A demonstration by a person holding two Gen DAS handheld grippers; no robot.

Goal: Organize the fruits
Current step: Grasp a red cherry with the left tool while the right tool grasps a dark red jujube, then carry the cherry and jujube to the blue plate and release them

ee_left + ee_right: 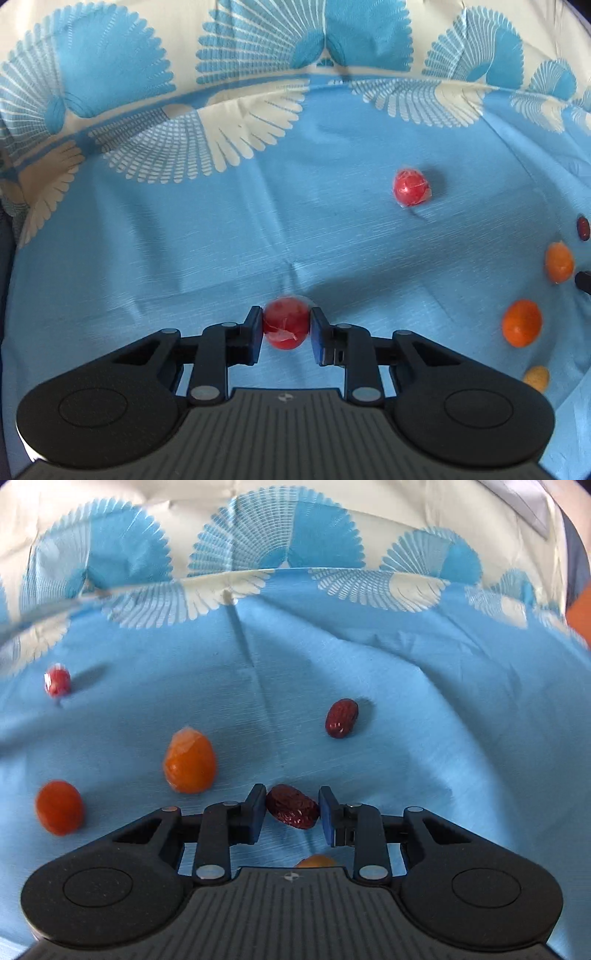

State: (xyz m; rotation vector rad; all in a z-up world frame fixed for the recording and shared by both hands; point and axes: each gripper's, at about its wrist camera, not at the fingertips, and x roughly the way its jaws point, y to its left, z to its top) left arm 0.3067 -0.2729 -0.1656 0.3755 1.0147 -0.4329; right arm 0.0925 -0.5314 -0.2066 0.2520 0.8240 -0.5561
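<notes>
Red, film-wrapped round fruit (285,326) sits pinched in my left gripper (285,332) jaws on the blue cloth (184,240), slippery and soft, while my right gripper (291,814) jaws pinch a wrinkled date (292,806) lengthwise

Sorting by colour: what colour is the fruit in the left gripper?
Red fruit; clearest in the left wrist view.

A home-style tabletop: a light blue cotton tablecloth (388,709) with cream fan motifs, creased from folding, drapes the whole surface. Small wrapped red fruits (410,187), orange fruits (190,761) and dried red dates (341,718) lie scattered across it in daylight.
</notes>
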